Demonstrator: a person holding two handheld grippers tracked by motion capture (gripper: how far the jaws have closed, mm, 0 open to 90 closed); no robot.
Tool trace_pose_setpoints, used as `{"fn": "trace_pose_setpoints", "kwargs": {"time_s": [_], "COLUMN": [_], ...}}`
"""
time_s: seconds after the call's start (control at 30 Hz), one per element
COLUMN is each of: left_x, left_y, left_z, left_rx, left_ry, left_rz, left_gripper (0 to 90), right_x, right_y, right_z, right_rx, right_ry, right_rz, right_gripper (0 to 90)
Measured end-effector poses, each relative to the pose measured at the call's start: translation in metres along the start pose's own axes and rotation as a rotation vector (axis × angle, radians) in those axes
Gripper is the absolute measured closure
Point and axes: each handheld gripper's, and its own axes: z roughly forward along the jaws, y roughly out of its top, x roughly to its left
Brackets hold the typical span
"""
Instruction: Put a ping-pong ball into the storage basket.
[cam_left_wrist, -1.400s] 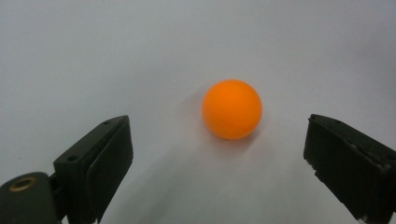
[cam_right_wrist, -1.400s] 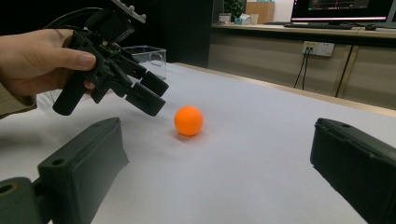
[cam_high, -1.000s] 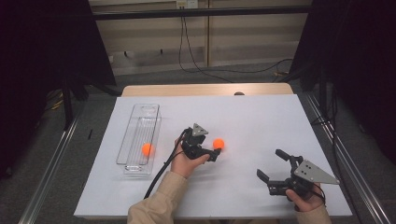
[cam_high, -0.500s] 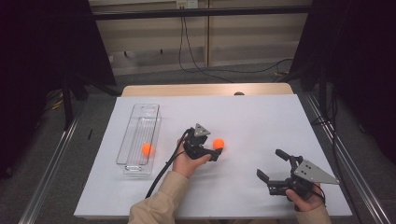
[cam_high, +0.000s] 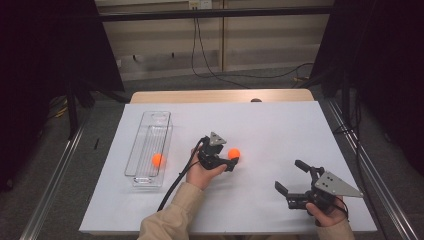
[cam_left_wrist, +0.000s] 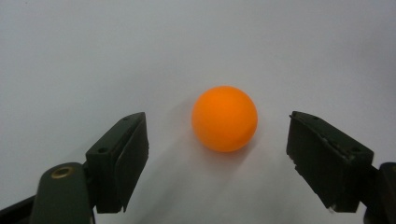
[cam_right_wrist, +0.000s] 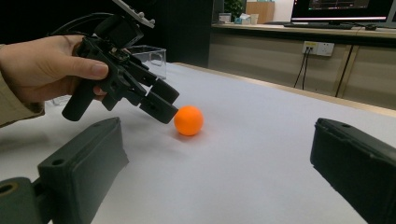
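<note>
Grasp step in hand: left gripper (cam_high: 231, 163) fingers, just closing but not yet touching, are set either side of the orange ball (cam_left_wrist: 224, 118) on the worktop (cam_high: 280, 130), right of the clear tray (cam_high: 150, 145); full closure is judged needed before lifting; right gripper (cam_high: 292, 177) is held open, idle.

Ball (cam_left_wrist: 224, 118): plain orange. Second ball (cam_high: 158, 159), in clear tray (cam_high: 161, 120): orange. Table (cam_high: 280, 125): white top, tan far edge. Grippers (cam_high: 231, 164) (cam_high: 294, 176): black; plates grey. Sleeve (cam_high: 172, 215): beige.
</note>
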Motion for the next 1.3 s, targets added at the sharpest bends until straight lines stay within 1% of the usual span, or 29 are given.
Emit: {"fn": "trace_pose_setpoints", "kwargs": {"time_s": [0.03, 0.27, 0.33, 0.37, 0.4, 0.57, 0.73, 0.83, 0.9, 1.0, 1.03, 1.27, 1.3], "left_x": [0.000, -0.001, -0.001, -0.001, 0.000, -0.001, 0.000, -0.001, 0.000, 0.000, 0.000, 0.000, 0.000], "left_y": [0.000, 0.000, 0.001, 0.001, 0.001, 0.001, 0.001, 0.001, 0.001, 0.001, 0.001, 0.001, 0.001], "left_z": [0.000, 0.003, 0.003, 0.004, 0.005, 0.006, 0.006, 0.008, 0.009, 0.011, 0.011, 0.014, 0.014], "left_rx": [0.002, 0.003, 0.002, -0.002, 0.003, 0.005, 0.008, 0.001, 0.013, 0.011, 0.014, 0.012, 0.014], "left_ry": [0.003, -0.001, 0.000, -0.001, 0.001, -0.003, -0.004, -0.009, -0.006, -0.009, -0.008, -0.014, -0.012], "left_rz": [0.006, 0.000, 0.006, -0.002, 0.009, 0.002, 0.009, -0.008, 0.005, -0.009, -0.003, -0.005, 0.001], "left_gripper": [22.2, 24.1, 24.9, 24.9, 25.6, 26.2, 27.0, 27.3, 27.7, 28.4, 28.8, 31.3, 31.7], "right_x": [0.000, 0.000, 0.000, 0.000, 0.000, 0.000, 0.000, 0.000, 0.000, 0.000, 0.000, 0.000, 0.000], "right_y": [0.000, 0.000, 0.000, 0.000, 0.000, 0.000, 0.000, 0.000, 0.000, 0.000, 0.000, 0.000, 0.000], "right_z": [0.000, 0.000, 0.000, 0.000, 0.000, 0.000, 0.000, 0.000, 0.000, 0.000, 0.000, 0.000, 0.000], "right_rx": [0.000, 0.000, -0.001, -0.001, -0.001, -0.001, -0.001, 0.000, 0.000, 0.000, -0.001, 0.000, 0.000], "right_ry": [0.000, 0.000, 0.001, 0.001, 0.001, 0.000, 0.002, 0.001, 0.001, 0.001, 0.001, 0.000, 0.000], "right_rz": [0.000, -0.002, -0.001, -0.001, -0.003, -0.001, -0.001, -0.001, -0.002, -0.001, -0.001, -0.001, -0.001], "right_gripper": [2.5, 2.5, 2.5, 2.5, 2.5, 2.5, 2.5, 2.5, 2.5, 2.5, 2.5, 2.5, 2.5]}}
